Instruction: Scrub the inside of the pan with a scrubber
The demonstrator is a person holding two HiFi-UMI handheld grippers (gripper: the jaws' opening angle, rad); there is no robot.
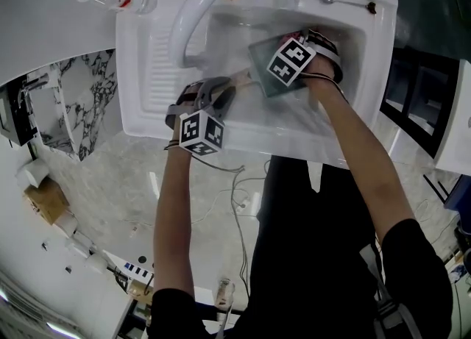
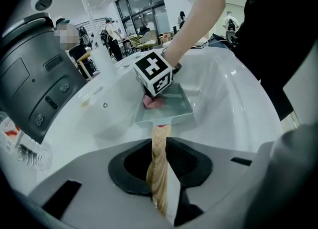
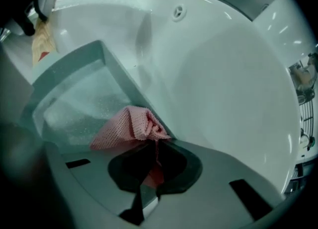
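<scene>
Fingers (image 2: 188, 163) of my left gripper (image 2: 160, 146) were clamped on the wooden handle (image 2: 159, 173) of the pale green pan (image 2: 171, 108). My right gripper (image 3: 151, 148) pinched the pink mesh scrubber (image 3: 130, 126), its free end pressed to the pan's wet inside, by one wall. Pan sat in the white sink (image 3: 223, 84); overflow hole (image 3: 178, 11) beyond.
</scene>
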